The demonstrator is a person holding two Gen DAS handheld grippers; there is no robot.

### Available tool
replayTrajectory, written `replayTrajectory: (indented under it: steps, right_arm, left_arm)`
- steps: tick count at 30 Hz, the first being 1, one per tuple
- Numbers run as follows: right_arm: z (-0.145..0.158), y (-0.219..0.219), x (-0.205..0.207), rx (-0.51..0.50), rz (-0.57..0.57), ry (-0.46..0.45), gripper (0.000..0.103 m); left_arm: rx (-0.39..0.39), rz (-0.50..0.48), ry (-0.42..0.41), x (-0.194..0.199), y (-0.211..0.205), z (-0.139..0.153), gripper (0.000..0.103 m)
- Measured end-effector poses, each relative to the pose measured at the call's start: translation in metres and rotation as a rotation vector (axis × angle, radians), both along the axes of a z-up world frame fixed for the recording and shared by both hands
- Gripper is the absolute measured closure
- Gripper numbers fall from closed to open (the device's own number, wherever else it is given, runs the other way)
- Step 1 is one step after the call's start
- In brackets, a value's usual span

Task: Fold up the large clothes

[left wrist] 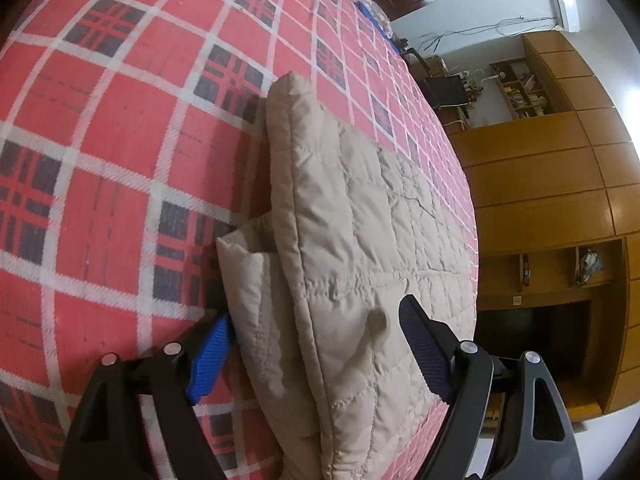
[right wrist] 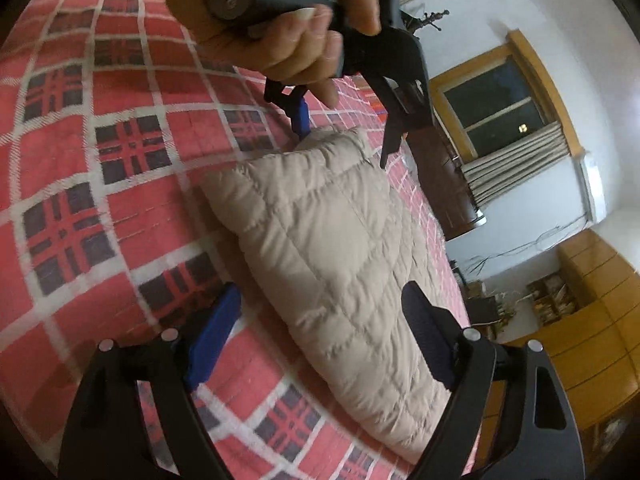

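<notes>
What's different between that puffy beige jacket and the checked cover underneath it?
The beige jacket is one plain colour; the checked cover is red with white lines and dark squares. The jacket is thick, quilted and folded into a bundle, while the cover lies flat and thin. The jacket takes up a small patch; the cover spreads across the whole bed. Both are soft fabric, and the jacket rests on the cover.

Beige quilted jacket [left wrist: 352, 216]; folded on bed

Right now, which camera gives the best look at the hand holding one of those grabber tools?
The right wrist view: the hand grips the left gripper, whose open fingers straddle the beige quilted jacket. The left wrist view shows no hand.
</notes>
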State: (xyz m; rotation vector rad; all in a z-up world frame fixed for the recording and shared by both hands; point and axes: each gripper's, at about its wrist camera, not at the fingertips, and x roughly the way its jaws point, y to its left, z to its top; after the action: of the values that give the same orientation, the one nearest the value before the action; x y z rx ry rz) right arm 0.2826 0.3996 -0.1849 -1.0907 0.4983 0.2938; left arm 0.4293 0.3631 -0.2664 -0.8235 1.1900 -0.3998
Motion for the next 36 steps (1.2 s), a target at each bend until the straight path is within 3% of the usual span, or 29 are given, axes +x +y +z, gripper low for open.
replayTrajectory:
  steps: [9,14,19,25,36]
  right_arm:
    - [-0.009,0.025,0.009,-0.012,-0.008,-0.021,0.026]
    - [-0.011,0.036,0.010,-0.012,-0.006,-0.012,0.034]
    - [-0.007,0.035,0.006,0.017,-0.017,0.023,0.053]
    - [0.011,0.029,0.002,0.090,-0.027,0.031,0.070]
    - [0.058,0.006,0.006,0.241,-0.063,0.010,0.076]
  left_arm:
    - [0.004,-0.036,0.006,0.009,-0.003,-0.004,0.024]
    - [0.002,-0.043,0.044,0.013,0.001,-0.009,0.051]
    - [0.014,-0.049,0.047,0.013,0.005,-0.006,0.062]
    - [0.031,-0.047,0.037,0.011,0.007,0.008,0.071]
    - [0.100,-0.067,-0.017,0.008,-0.007,0.064,0.079]
